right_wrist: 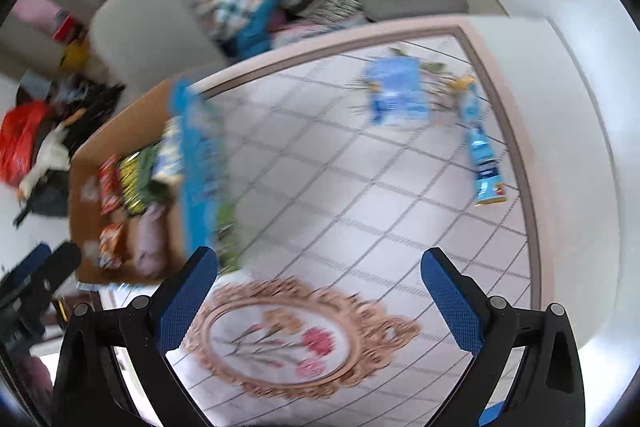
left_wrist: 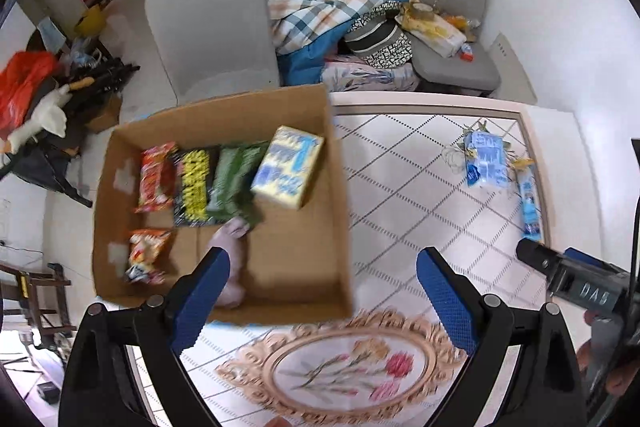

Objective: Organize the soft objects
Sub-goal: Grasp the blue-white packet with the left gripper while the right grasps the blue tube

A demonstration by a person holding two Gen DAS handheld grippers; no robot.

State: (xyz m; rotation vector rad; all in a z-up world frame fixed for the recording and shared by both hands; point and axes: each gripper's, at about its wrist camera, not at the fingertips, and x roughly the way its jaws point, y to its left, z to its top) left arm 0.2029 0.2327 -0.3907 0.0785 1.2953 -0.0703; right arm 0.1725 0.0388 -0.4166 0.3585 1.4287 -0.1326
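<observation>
Both grippers hovering spread and empty over the patterned table.

Left gripper (left_wrist: 322, 297) is hanging with fingers wide apart above the near rim of the cardboard box (left_wrist: 308, 247); right gripper (right_wrist: 320, 297) is likewise spread, holding nothing, over the oval flower motif (right_wrist: 296, 339) on the table (right_wrist: 360, 207). Inside the box a pale lilac soft item (left_wrist: 232, 267) is lying nearest, beside an orange snack bag (left_wrist: 146, 253); behind them red (left_wrist: 156, 177), yellow-black (left_wrist: 194, 187) and green (left_wrist: 236, 179) packets are sitting in a row, with a yellow-blue pack (left_wrist: 288, 167) leaning at the right. Farther across the table, a light blue pack (left_wrist: 486, 159) and a slim blue packet (left_wrist: 530, 203) are lying just beside each other near the far edge.
</observation>
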